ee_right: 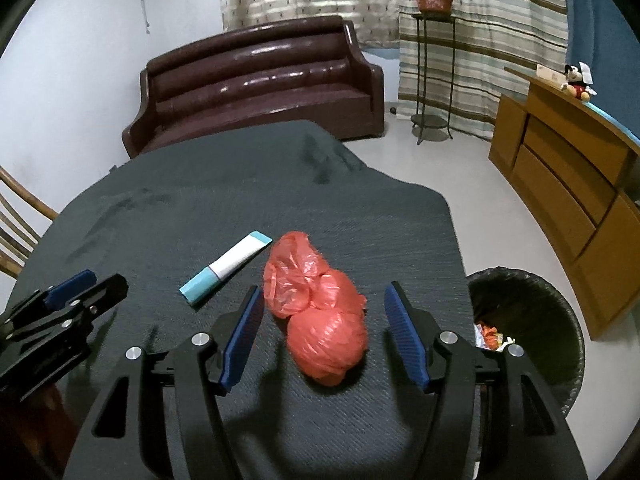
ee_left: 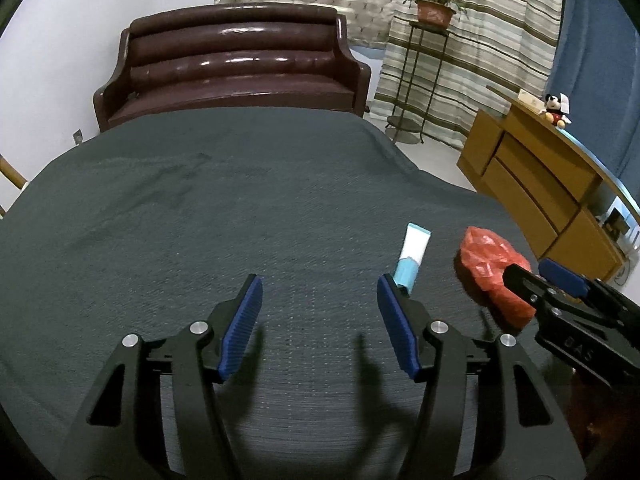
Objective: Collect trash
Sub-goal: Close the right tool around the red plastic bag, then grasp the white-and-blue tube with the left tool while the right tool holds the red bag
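Note:
A crumpled red plastic bag (ee_right: 328, 336) lies on the dark grey tablecloth (ee_right: 240, 200), near the table's right edge. My right gripper (ee_right: 324, 291) hovers over it, open, a blue pad on each side of the bag with a gap to either one. Just left of the bag lies a white and light-blue tube (ee_right: 228, 266). In the left wrist view my left gripper (ee_left: 320, 285) stands open over bare cloth, with the tube (ee_left: 414, 248) just past its right fingertip and the bag (ee_left: 492, 268) farther right. Each view shows the other gripper at its edge.
A bin with a black liner (ee_right: 532, 312) stands on the floor just right of the table, with scraps inside. A brown leather sofa (ee_right: 256, 84) is behind the table. A wooden cabinet (ee_right: 568, 176) is at right, a plant stand (ee_right: 434, 64) at the back, and a wooden chair (ee_right: 16, 216) at left.

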`<state>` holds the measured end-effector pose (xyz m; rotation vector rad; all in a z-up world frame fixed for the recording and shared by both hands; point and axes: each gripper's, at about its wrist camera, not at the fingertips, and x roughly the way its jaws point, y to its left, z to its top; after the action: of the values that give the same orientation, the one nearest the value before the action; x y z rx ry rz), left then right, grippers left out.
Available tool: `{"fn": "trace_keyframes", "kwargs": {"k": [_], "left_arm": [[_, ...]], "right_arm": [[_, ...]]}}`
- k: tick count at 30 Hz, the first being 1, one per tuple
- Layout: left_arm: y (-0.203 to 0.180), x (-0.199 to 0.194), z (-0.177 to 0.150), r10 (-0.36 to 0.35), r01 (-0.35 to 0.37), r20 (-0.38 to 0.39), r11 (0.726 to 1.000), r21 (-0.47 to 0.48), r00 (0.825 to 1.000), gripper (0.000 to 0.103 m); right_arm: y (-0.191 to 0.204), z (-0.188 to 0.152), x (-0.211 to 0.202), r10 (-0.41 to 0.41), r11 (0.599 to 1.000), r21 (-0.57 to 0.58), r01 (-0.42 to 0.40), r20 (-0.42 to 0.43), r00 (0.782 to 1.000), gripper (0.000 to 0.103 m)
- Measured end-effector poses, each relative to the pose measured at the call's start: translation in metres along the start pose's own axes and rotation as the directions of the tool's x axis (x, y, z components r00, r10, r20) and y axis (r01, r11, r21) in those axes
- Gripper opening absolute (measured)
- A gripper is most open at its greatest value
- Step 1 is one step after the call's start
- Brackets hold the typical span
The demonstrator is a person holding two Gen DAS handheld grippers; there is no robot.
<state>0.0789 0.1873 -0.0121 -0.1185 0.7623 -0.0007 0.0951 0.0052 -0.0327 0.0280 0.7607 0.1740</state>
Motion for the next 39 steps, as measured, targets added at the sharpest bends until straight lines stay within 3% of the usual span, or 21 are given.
{"fn": "trace_keyframes", "kwargs": {"k": [8,18,27,32,39], "left_arm": [[0.006,0.008,0.005,-0.003,0.003,-0.019,1.000,0.005,1.000,0.062],[-0.001,0.017,0.007,-0.040,0.041,-0.038,0.999,0.034,0.998,0.064],[-0.028,0.031,0.016,-0.080,0.084,-0.049,0.991,0.103,0.996,0.064],[-0.045,0.050,0.021,-0.090,0.104,-0.092,0.982,0.160,0.992,0.063],[-0.059,0.074,0.024,-0.109,0.142,-0.179,0.973,0.179,0.978,0.052]], "right_arm": [[0.015,0.005,0.019,-0.021,0.999,-0.044,0.019,-0.059,0.998,0.061],[0.019,0.004,0.023,-0.046,0.996,-0.075,0.041,-0.075,0.996,0.041],[0.004,0.009,0.020,-0.046,0.999,-0.013,0.045,-0.047,0.998,0.039],[-0.009,0.013,0.024,-0.042,0.999,0.018,0.043,-0.048,0.998,0.039],[-0.017,0.014,0.026,-0.021,0.999,0.040,0.023,-0.050,0.999,0.039]]}}
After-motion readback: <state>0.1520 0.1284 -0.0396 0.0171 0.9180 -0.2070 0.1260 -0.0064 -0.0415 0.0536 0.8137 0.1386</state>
